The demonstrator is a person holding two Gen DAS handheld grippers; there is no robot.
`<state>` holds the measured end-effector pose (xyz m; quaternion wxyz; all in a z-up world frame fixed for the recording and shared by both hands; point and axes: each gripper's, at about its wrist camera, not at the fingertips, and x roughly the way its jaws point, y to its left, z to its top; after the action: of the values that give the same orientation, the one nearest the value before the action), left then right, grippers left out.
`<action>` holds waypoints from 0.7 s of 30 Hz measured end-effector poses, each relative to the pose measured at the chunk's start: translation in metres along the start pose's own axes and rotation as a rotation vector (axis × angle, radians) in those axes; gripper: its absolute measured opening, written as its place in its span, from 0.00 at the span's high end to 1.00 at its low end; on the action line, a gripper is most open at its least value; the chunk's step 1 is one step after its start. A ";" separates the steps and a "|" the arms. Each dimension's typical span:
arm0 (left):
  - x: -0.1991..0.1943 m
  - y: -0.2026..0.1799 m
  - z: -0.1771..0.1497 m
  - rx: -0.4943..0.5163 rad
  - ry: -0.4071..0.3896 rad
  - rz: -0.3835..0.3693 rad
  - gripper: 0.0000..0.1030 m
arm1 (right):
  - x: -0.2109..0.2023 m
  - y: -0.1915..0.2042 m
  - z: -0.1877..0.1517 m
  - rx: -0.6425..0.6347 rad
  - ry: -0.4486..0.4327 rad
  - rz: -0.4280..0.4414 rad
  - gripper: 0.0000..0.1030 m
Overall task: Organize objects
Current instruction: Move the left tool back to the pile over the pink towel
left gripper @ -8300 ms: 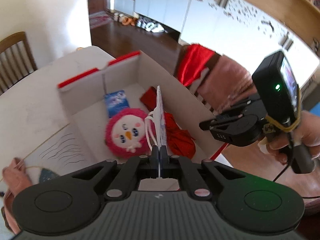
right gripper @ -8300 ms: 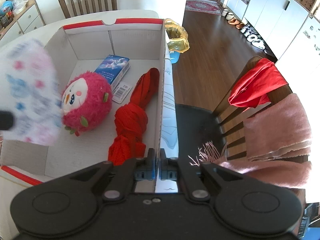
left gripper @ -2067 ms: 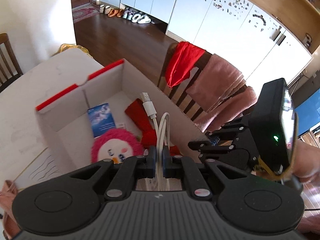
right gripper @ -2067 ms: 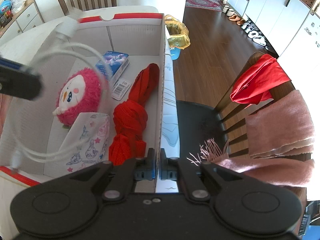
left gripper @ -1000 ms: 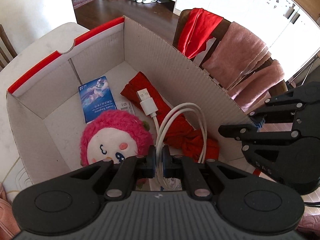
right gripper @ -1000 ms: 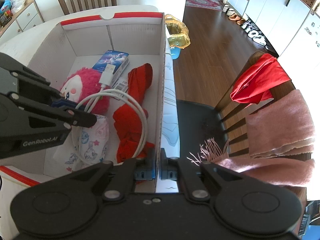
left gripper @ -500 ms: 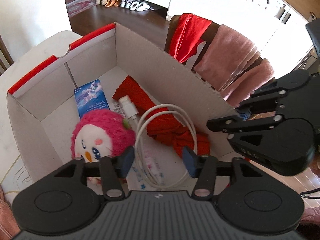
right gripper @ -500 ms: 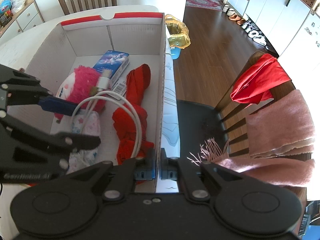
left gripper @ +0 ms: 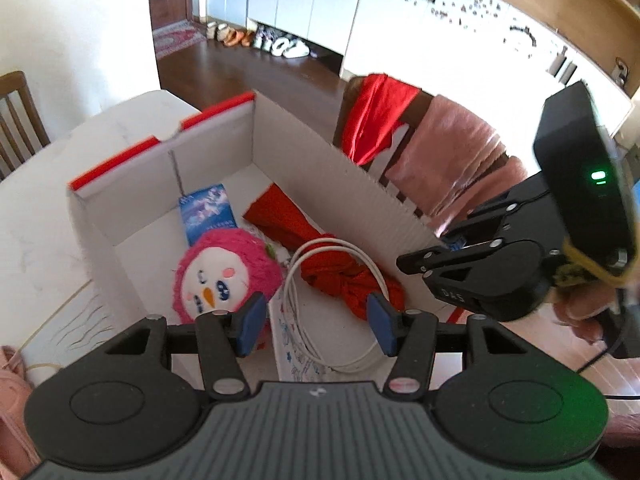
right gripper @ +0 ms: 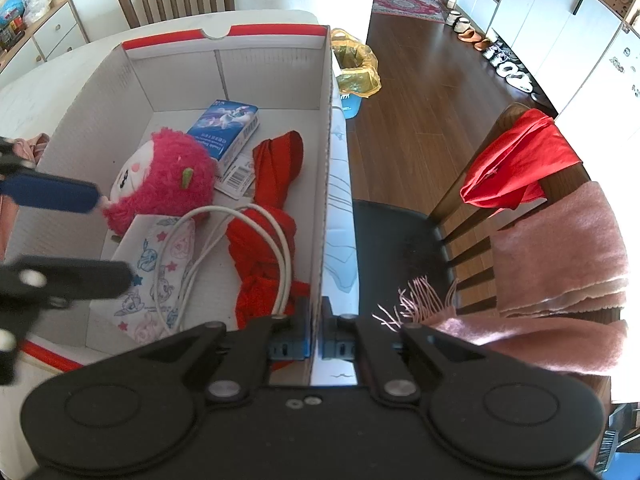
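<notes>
My left gripper hangs over the near end of the box with its jaws apart and nothing between the blue pads. My right gripper has its jaws clamped on the box's right wall, near the close corner. Just below the left pads, the white cable lies coiled inside the box, free of both grippers, half on the printed pouch and half on the red cloth. Beyond it, the pink plush sits against the pouch, and past that a blue packet lies near the far wall. To the right of the box stands a chair draped with a pink scarf and a red garment.
</notes>
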<state>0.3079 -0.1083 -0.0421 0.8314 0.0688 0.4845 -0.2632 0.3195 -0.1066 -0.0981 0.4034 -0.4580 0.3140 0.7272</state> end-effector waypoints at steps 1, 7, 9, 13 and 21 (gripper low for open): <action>-0.007 0.002 -0.002 -0.008 -0.010 0.005 0.45 | 0.000 0.000 0.000 -0.001 0.000 0.000 0.97; -0.046 0.021 -0.021 -0.065 -0.067 0.042 0.45 | -0.001 0.001 -0.001 -0.012 0.000 -0.005 0.97; -0.059 0.031 -0.030 -0.095 -0.082 0.066 0.44 | -0.001 0.001 -0.001 -0.012 0.002 -0.004 0.97; -0.080 0.054 -0.056 -0.169 -0.101 0.128 0.42 | -0.001 0.001 -0.001 -0.016 0.005 -0.003 0.97; -0.111 0.106 -0.110 -0.301 -0.094 0.274 0.30 | 0.000 0.001 -0.001 -0.030 0.010 -0.004 0.97</action>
<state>0.2334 0.0643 -0.0204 0.8820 -0.0032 0.4653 -0.0750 0.3186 -0.1081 -0.0981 0.3963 -0.4681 0.3043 0.7289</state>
